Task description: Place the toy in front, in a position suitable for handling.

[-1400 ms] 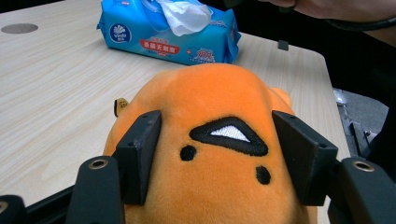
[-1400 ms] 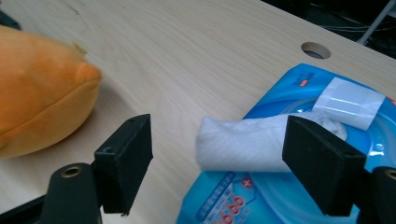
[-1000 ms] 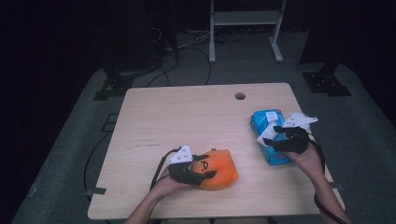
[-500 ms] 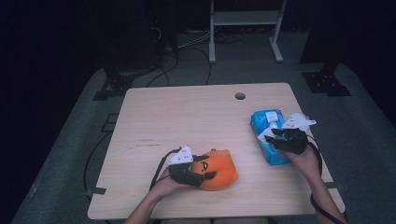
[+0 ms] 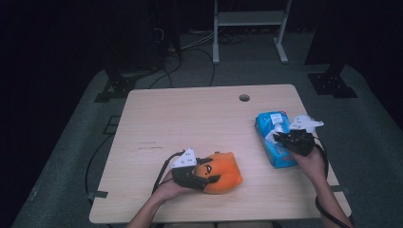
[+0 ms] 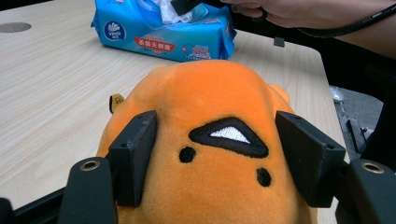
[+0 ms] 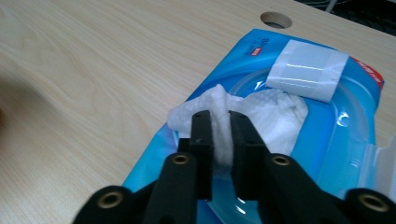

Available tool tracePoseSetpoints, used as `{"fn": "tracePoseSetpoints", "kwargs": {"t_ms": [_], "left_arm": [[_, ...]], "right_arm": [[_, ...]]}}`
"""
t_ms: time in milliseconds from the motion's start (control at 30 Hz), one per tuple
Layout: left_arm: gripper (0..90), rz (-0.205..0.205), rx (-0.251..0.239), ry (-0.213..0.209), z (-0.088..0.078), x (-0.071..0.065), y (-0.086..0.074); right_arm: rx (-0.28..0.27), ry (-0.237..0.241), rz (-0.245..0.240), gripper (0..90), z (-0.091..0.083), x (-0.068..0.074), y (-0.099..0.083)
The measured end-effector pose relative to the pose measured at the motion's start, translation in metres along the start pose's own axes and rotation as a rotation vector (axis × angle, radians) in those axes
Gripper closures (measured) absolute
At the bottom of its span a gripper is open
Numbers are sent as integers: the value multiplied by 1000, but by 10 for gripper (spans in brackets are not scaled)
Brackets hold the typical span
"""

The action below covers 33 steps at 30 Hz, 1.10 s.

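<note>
Right gripper view, fingers [image 7: 219, 135] just closed pinching white wipe [image 7: 243, 109], blue pack [image 7: 327, 144]

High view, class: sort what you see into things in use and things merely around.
In use: white wipe, pinched by the right gripper; blue wipe pack; orange plush toy, held between the left gripper jaws.

Around: metal stand; floor cables.

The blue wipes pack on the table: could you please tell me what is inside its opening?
A white wipe bunches out of the blue wipes pack, pinched by the right claw, whose jaws have just been closing. The wipes deeper inside are covered by the wrapper.
</note>
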<state>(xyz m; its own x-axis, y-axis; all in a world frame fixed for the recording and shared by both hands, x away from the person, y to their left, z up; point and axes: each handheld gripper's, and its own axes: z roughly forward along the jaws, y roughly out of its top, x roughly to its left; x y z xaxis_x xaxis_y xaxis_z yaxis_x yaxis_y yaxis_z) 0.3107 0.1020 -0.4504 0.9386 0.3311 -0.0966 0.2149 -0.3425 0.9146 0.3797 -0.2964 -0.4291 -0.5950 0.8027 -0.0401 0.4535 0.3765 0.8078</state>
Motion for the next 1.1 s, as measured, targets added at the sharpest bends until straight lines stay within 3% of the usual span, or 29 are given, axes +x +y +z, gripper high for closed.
{"fn": "tracePoseSetpoints", "kwargs": {"t_ms": [267,667,1100], "left_arm": [[315,3,-1,1,0,0,0],[307,6,-3,4,1,0,-1],[296,7,-2,3,2,0,-1]], "right_arm": [[7,18,44,847,-3,-4,0],[-82,67,107,853,-21,-5,4],[-130,110,98,853,-33,7,9]]}}
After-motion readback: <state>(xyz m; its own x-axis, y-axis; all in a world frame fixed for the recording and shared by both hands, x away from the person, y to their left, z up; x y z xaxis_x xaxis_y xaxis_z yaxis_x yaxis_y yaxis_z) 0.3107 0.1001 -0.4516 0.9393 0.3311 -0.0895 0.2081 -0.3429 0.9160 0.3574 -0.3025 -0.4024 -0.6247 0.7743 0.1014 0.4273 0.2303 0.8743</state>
